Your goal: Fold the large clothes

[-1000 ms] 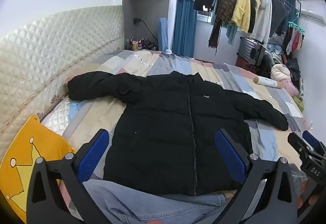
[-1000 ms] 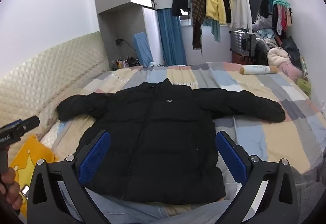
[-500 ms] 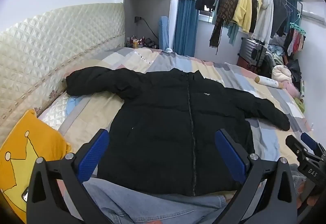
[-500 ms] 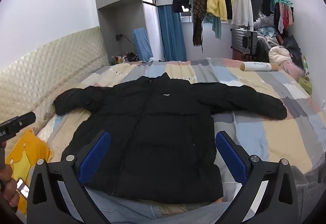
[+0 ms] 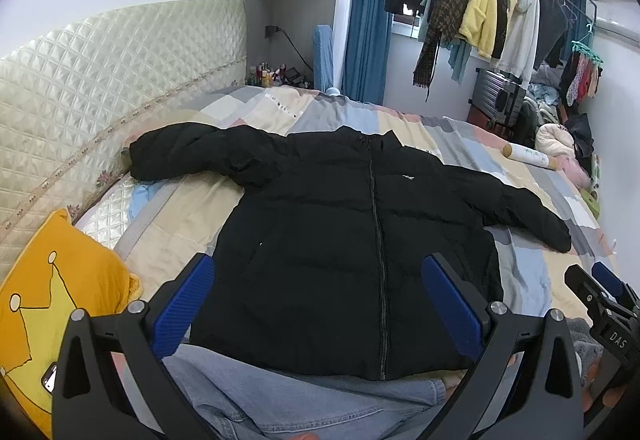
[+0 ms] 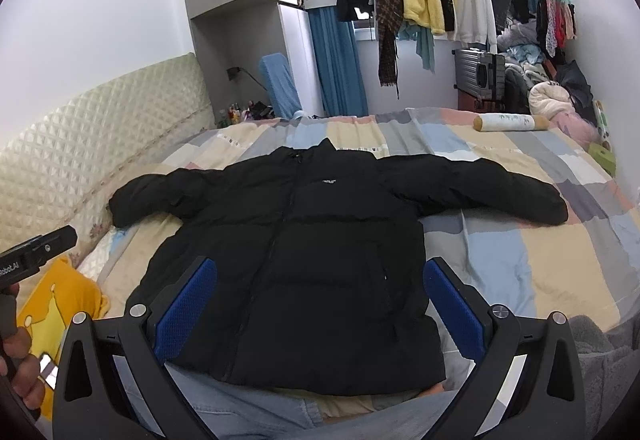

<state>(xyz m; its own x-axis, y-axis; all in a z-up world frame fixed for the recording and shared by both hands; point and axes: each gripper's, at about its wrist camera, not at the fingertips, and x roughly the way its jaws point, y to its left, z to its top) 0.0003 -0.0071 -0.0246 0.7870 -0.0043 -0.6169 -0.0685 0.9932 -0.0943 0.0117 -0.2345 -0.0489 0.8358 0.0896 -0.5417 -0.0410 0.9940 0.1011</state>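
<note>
Both grippers, left gripper [image 5: 318, 304] and right gripper [image 6: 320, 306], hover spread apart, empty, above the black jacket [image 5: 360, 240]; best to pinch a sleeve cuff [image 6: 548, 206] first.

We are holding the left gripper [image 5: 318, 294] with its jaws spread wide apart, and nothing is sitting between the two blue pads [image 5: 182, 310]. It is hanging in the air and pointing forward. We are holding the right gripper [image 6: 320, 296] in the same manner: its jaws are standing wide apart, its blue pads [image 6: 454, 306] are gripping nothing, and it is pointing forward and a little downward. In the right wrist view, our left hand [image 6: 18, 356] is showing at the left edge, wrapping its fingers around the handle of its gripper. In the left wrist view, the right gripper is appearing at the right edge, beside the left one.
</note>
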